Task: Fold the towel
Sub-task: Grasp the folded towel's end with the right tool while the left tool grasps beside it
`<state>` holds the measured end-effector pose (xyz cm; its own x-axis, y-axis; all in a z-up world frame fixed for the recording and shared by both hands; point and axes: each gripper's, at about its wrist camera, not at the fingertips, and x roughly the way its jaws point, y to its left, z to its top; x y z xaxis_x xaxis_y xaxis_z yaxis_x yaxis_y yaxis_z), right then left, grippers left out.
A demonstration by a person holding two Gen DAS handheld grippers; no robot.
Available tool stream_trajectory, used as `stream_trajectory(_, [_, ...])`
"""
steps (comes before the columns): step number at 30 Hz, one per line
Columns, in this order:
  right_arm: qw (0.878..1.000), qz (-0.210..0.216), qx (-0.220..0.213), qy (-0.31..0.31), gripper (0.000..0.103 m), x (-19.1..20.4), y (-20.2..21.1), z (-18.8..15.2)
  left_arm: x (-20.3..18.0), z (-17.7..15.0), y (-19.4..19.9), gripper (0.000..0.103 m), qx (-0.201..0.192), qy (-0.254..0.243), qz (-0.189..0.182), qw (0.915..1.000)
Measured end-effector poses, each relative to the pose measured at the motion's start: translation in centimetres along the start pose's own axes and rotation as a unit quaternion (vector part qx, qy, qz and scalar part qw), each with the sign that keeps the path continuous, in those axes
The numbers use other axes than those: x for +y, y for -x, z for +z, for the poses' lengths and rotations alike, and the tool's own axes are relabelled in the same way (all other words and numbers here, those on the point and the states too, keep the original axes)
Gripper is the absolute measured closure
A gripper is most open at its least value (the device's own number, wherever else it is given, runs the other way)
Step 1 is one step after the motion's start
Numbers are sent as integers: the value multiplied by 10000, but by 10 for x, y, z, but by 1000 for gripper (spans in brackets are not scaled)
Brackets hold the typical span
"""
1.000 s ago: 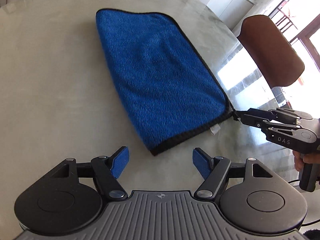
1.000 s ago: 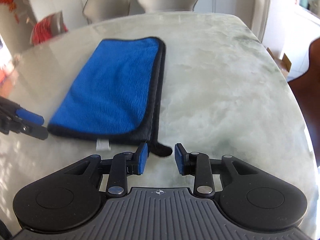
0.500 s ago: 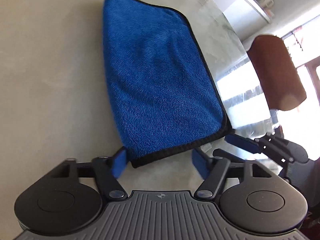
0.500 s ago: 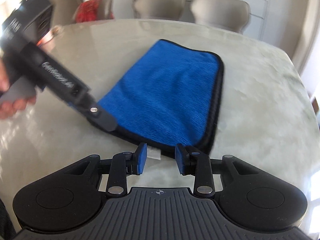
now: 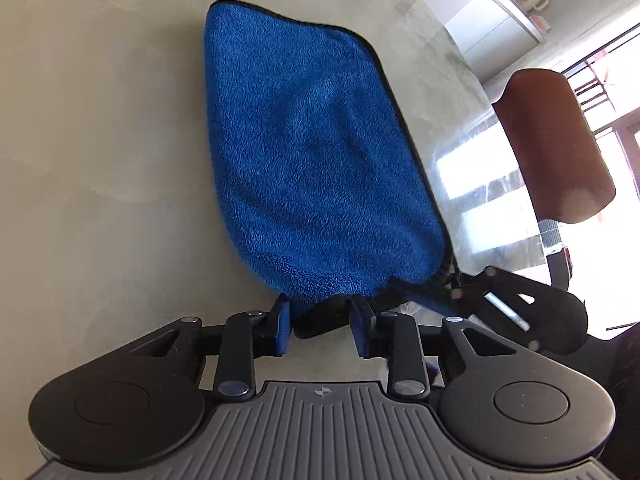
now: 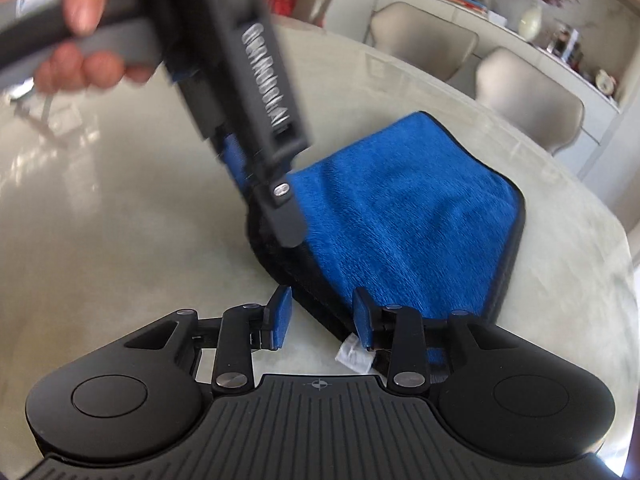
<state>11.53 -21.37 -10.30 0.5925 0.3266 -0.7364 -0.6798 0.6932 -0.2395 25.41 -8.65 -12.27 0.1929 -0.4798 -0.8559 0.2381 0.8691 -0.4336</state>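
Observation:
A blue towel (image 5: 312,160) with black trim lies folded on the pale marble table (image 5: 100,160). My left gripper (image 5: 320,326) is open, its pads on either side of the towel's near edge, which bunches up between them. My right gripper (image 6: 320,326) is open with the towel's near black edge (image 6: 320,308) and white label (image 6: 354,354) between its pads. The towel (image 6: 400,220) stretches away to the right in the right wrist view. The left gripper (image 6: 256,120) also shows there, over the towel's near left corner. The right gripper (image 5: 500,300) shows at the towel's near right corner in the left wrist view.
A brown chair back (image 5: 556,144) stands past the table's right edge by bright windows. Two beige chairs (image 6: 528,96) and a white shelf unit (image 6: 500,4) stand beyond the table's far side. A hand (image 6: 80,56) holds the left gripper's handle.
Both grippers have moved forward onto the towel's near edge. The left gripper's jaws have narrowed around the edge, which now bunches up. The right gripper's jaws have widened and shifted left along the edge.

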Motion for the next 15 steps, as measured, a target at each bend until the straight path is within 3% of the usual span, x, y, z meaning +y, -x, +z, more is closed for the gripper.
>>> stream_trajectory(7, [9992,11,-105,380,68,12,-12,7,-3,4,6,68,-16,-108,16,9999])
stream_trajectory(10, [9996,-33,-130,259,73,14,-15,9,-3,3,12,49,-12,-304,45,9995])
stream_trajectory(11, [9998,-7,-111,167,84,12,-16,9,-3,2,14,41,-27,-386,64,9992])
stream_trajectory(14, [9995,26,-150,-281,90,-1,-14,13,-7,-3,27,37,-127,-1079,237,9938])
stream_trajectory(15, [9991,63,-188,-383,90,-5,-13,14,-12,-6,31,36,-186,-1538,397,9871])
